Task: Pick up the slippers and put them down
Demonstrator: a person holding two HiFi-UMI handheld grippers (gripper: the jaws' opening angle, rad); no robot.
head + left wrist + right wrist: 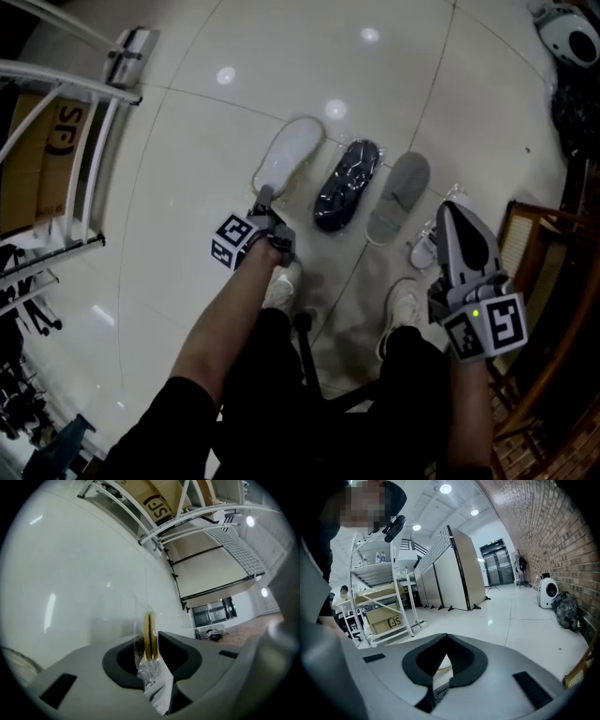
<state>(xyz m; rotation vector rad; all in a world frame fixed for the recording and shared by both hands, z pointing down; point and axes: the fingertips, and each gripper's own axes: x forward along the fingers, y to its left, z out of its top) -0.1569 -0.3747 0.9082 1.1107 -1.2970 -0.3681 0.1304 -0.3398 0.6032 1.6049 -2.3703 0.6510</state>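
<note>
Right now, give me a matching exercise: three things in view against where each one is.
Things:
1. white slipper
2. dark slipper
3. box

Places:
a. on the rack
b. lying free on the floor
c. in the left gripper

Pairs: 1-c; 2-b; 3-a

"SF" on the cardboard box (389,619)

Head view looks steeply down; 2 gripper views skim the floor (187,187), all sharing the rack (66,82).
</note>
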